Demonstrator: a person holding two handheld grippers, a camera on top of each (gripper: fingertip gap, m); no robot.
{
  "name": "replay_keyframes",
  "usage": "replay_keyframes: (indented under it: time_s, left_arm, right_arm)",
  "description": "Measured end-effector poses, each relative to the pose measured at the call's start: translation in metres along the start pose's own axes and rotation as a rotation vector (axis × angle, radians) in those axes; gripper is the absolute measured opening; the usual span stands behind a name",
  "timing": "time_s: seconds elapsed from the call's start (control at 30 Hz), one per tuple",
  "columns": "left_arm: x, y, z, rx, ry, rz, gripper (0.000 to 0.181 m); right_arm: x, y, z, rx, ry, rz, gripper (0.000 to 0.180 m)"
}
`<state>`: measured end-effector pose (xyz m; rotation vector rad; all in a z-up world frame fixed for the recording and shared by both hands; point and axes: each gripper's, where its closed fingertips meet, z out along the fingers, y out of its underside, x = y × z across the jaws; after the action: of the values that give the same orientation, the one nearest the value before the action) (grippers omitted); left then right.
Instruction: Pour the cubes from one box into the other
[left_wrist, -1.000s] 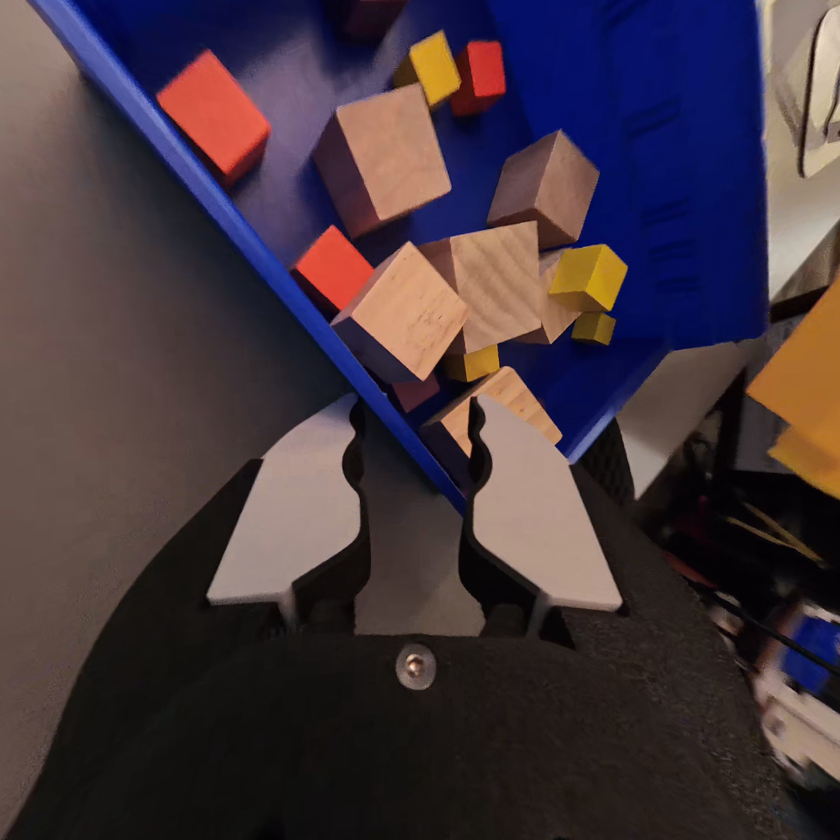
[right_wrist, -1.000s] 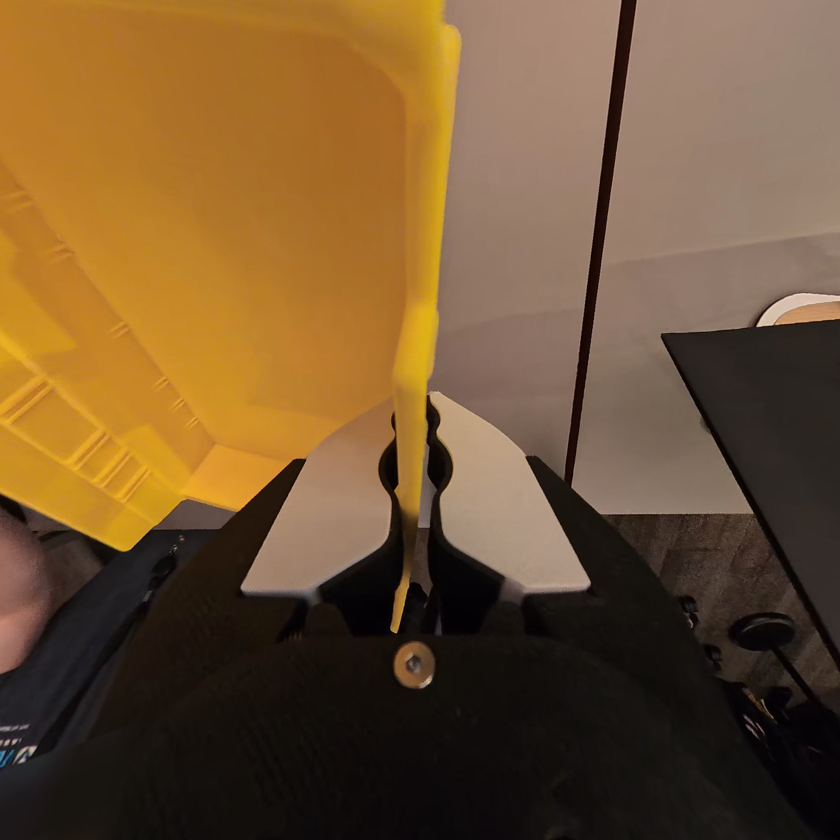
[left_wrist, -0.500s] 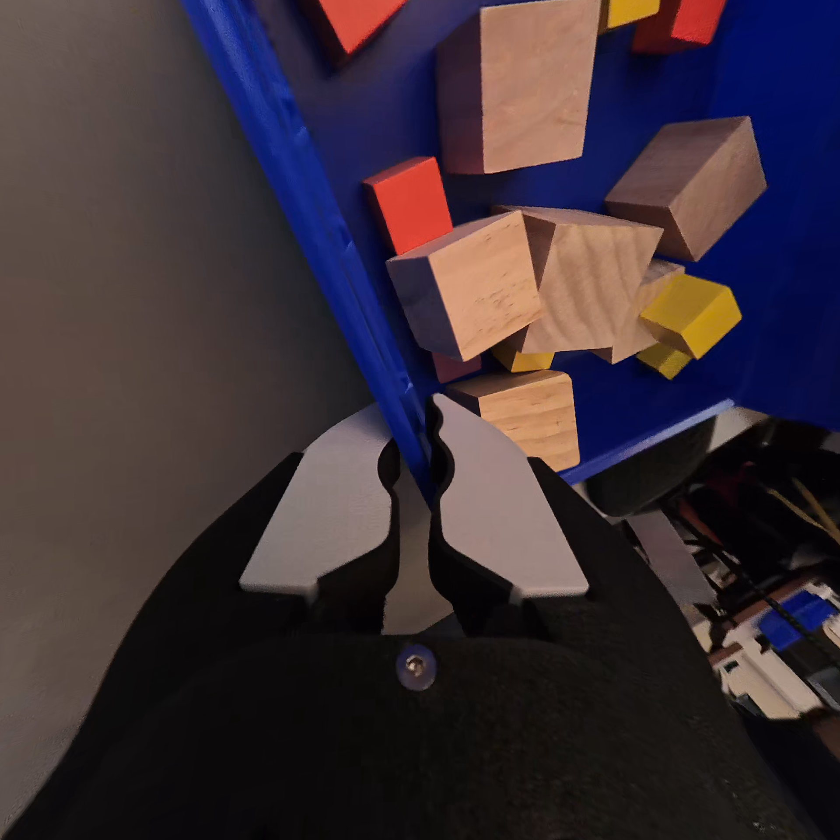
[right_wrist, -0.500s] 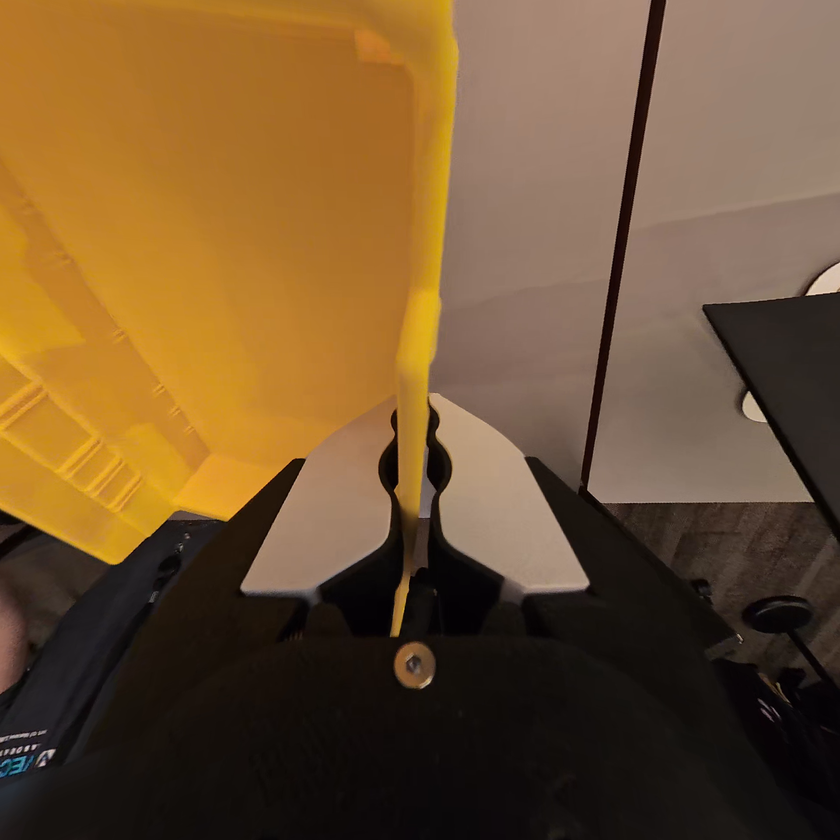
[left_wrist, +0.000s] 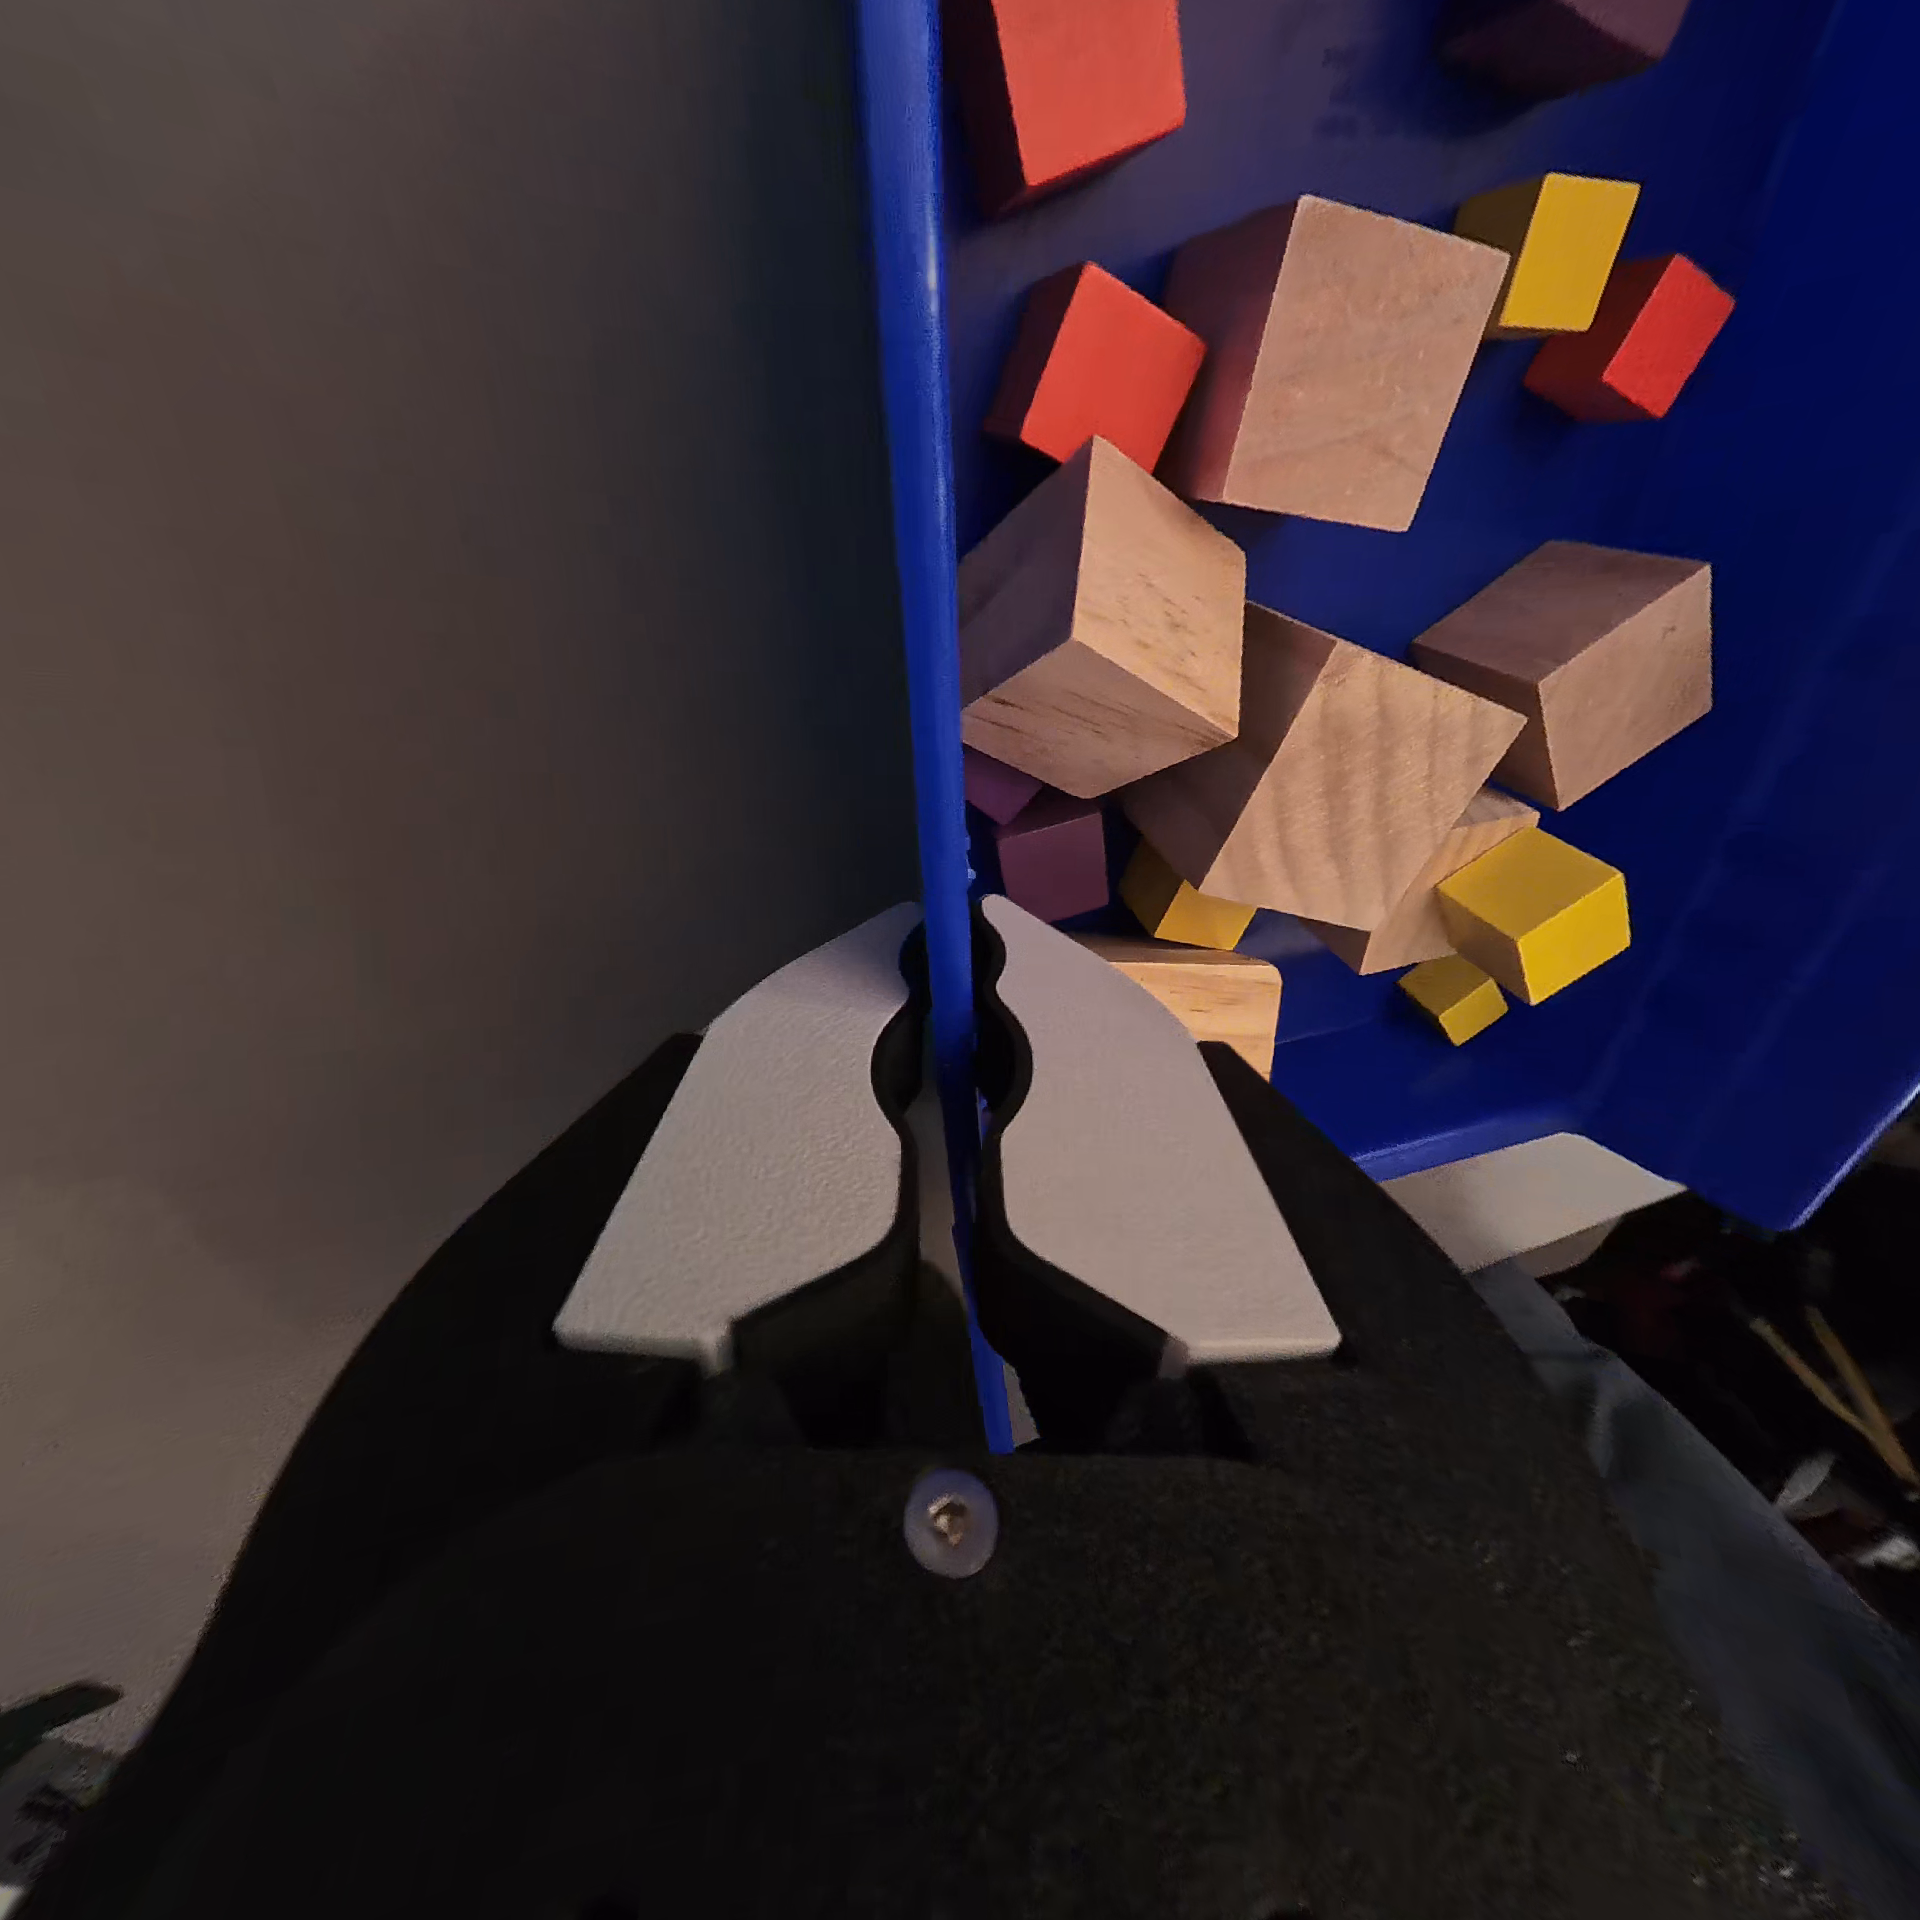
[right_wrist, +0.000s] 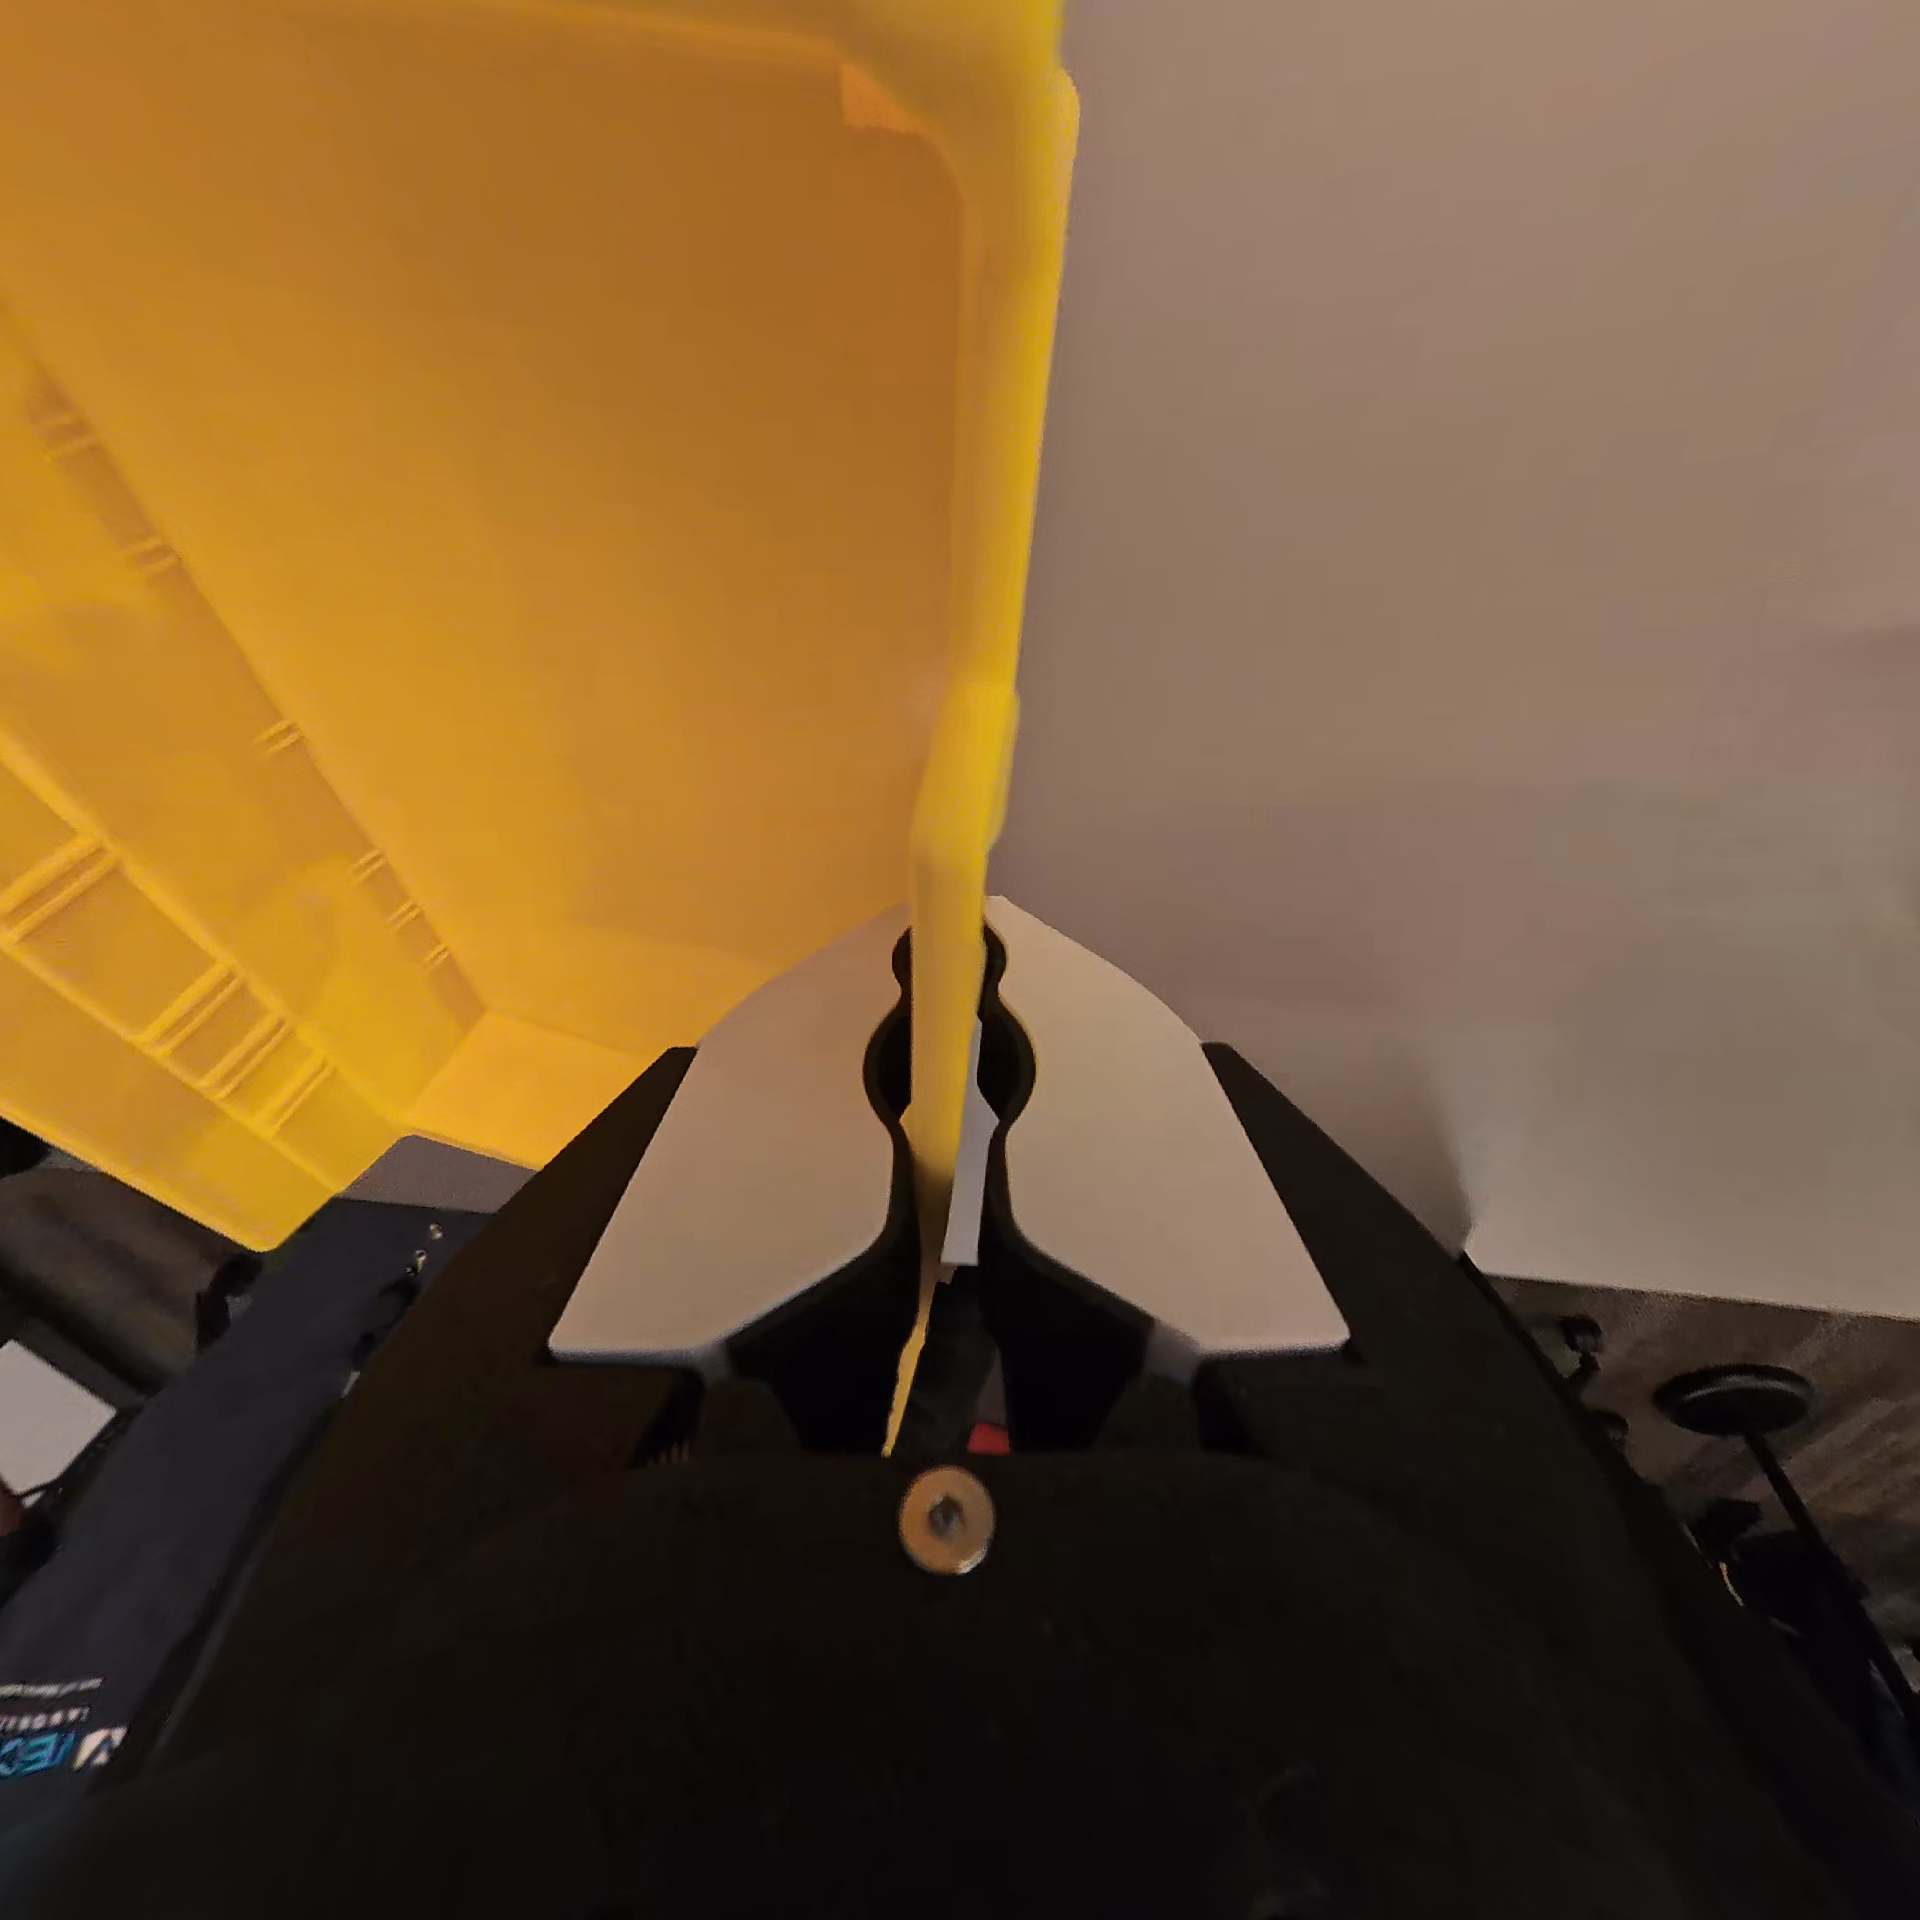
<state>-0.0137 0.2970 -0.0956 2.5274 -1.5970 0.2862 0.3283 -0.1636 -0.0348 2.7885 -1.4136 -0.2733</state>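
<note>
My left gripper (left_wrist: 948, 935) is shut on the side wall of a blue box (left_wrist: 1766, 831). The box holds several cubes: plain wooden ones (left_wrist: 1340, 364), red ones (left_wrist: 1101, 364), small yellow ones (left_wrist: 1538, 914) and a purple one (left_wrist: 1049, 862). They lie heaped near my fingers against the gripped wall. My right gripper (right_wrist: 948, 935) is shut on the side wall of a yellow box (right_wrist: 468, 468). That box looks empty in the part that shows, and is held in the air.
A plain grey wall (left_wrist: 416, 520) fills the left of the left wrist view. Dark clutter with cables (left_wrist: 1766, 1351) lies below the blue box. In the right wrist view a light wall (right_wrist: 1455, 520), dark floor and a black stand base (right_wrist: 1735, 1397) show at the right.
The left gripper closed fully on the blue box's wall, and the wall swung from slanted to upright in view. The cubes slid toward the gripper. The right wrist view swung; the dark table left view.
</note>
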Motion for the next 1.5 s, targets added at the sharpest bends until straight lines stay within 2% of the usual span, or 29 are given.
replay_keyframes:
  time_s: [0.27, 0.43, 0.67, 0.9, 1.13, 1.3, 1.5]
  left_arm:
    - [-0.112, 0.029, -0.028, 0.064, -0.018, -0.157, 0.005]
    - [-0.144, 0.040, -0.036, 0.104, -0.017, -0.137, 0.005]
    - [-0.158, 0.036, -0.039, 0.141, -0.062, -0.019, 0.005]
    - [-0.159, 0.035, -0.039, 0.169, -0.083, 0.016, 0.006]
    - [-0.153, 0.030, -0.036, 0.246, -0.114, 0.087, 0.005]
    - [-0.150, 0.033, -0.035, 0.244, -0.106, 0.061, 0.005]
    - [-0.150, 0.035, -0.035, 0.253, -0.104, 0.062, 0.005]
  right_arm:
    - [-0.048, -0.037, 0.063, -0.069, -0.067, -0.070, 0.007]
    - [-0.056, -0.039, 0.090, -0.145, -0.086, -0.099, 0.007]
    - [-0.052, -0.049, 0.092, -0.109, -0.065, -0.117, 0.006]
    - [-0.044, -0.053, 0.091, -0.095, -0.034, -0.144, 0.006]
    - [-0.036, -0.069, 0.090, -0.007, 0.028, -0.188, 0.006]
    - [-0.037, -0.066, 0.091, 0.019, -0.001, -0.189, 0.007]
    - [-0.043, -0.074, 0.076, 0.155, -0.077, -0.151, 0.025]
